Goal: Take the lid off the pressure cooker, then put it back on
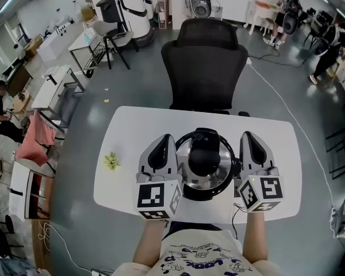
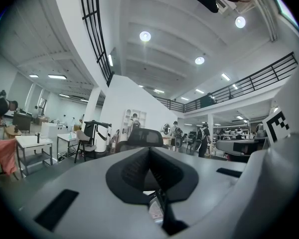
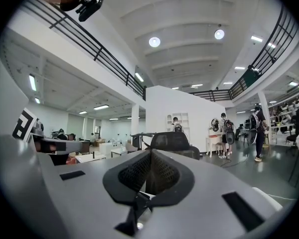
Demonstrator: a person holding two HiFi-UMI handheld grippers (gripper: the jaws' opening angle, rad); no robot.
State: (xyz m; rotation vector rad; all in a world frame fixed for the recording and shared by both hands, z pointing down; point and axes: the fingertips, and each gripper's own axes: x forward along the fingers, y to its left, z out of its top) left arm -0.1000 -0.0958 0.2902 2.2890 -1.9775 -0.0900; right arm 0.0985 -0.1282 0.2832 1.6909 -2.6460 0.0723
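The pressure cooker (image 1: 191, 183) stands in the middle of the white table (image 1: 126, 131), its steel lid on and the black lid handle (image 1: 204, 153) across the top. My left gripper (image 1: 163, 139) is held level just left of the cooker, apart from it. My right gripper (image 1: 250, 137) is held level just to its right. In the left gripper view the left gripper (image 2: 149, 156) has its ribbed pads together with nothing between them. The right gripper (image 3: 150, 158) looks the same in its own view. Both point away from me toward the chair.
A black office chair (image 1: 204, 68) stands against the table's far edge. A small green object (image 1: 110, 161) lies on the table at the left. A white cable (image 1: 287, 105) runs over the floor at the right. Desks, chairs and people are farther off in the hall.
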